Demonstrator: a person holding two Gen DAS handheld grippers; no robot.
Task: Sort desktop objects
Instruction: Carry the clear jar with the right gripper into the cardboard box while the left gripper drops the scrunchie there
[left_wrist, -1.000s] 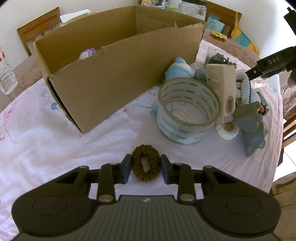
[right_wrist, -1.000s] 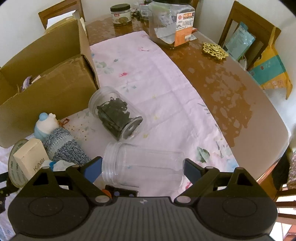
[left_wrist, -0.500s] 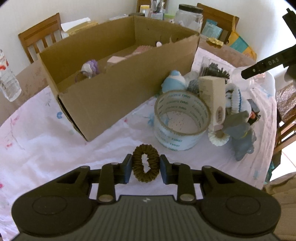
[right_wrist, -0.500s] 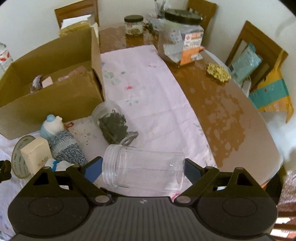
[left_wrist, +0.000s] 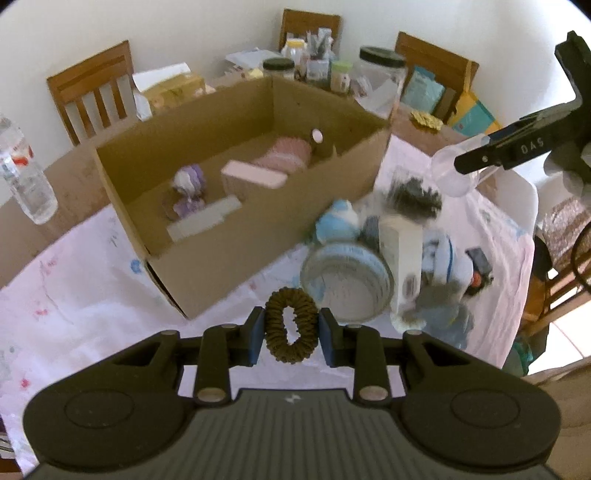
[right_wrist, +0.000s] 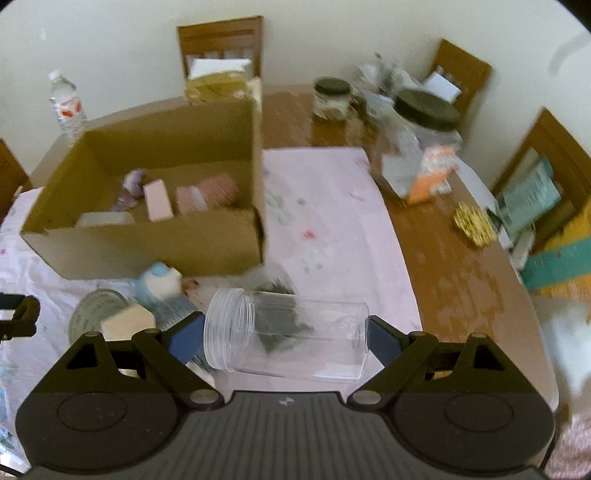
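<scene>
A ribbed, dark olive fabric hair tie (left_wrist: 291, 325), ring-shaped, is pinched between the blue pads of the left gripper (left_wrist: 291, 330) and is held clear of the pale floral tablecloth (left_wrist: 85, 302). A clear plastic jar (right_wrist: 286, 334), cylindrical with a threaded lidless mouth, is clamped lengthwise in the widely spread jaws of the right gripper (right_wrist: 286, 338), mouth toward the left pad. An open corrugated cardboard box (left_wrist: 236, 236) is seen beyond both; a pink slab, a pink ribbed item and a small purple figure are contained in it. A roll of clear tape (left_wrist: 347, 284) and a blurred cluster of soft toys are seen beside the box.
</scene>
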